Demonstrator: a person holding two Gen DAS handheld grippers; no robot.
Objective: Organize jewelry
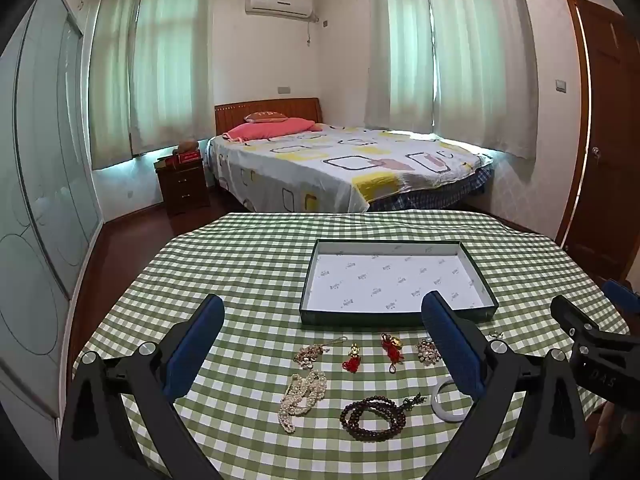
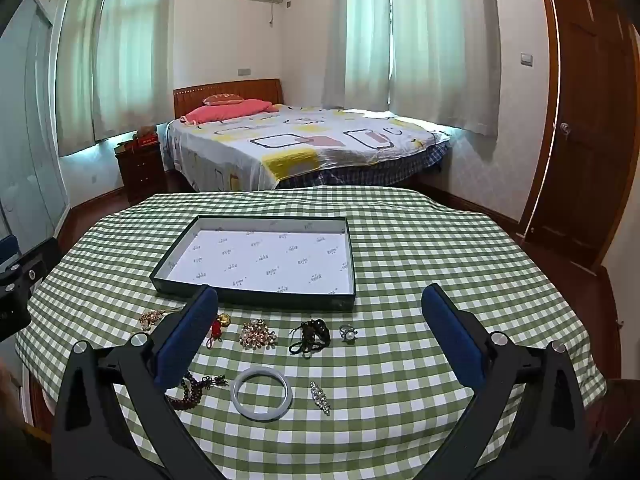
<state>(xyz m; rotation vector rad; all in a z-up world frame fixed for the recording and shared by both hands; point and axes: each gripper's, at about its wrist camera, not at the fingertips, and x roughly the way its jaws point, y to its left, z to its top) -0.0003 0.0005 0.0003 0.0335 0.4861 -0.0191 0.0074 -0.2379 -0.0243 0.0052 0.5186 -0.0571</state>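
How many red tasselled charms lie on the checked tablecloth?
2. One red tasselled charm lies right of the gold cluster; the other lies beside it, nearer the brooch. Fingers may hide more.

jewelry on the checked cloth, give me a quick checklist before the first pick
1. Tray empty and ready: ok.
2. Left hand-held gripper open, nothing between its fingers: ok.
3. Right hand-held gripper open, nothing held: ok.
4. Pale bangle lies flat, clear of the crystal brooch: ok.
5. Pearl necklace bunched in a pile; whether it lifts in one piece: cannot tell.
6. Dark bead strand apart from the pearl necklace: ok.
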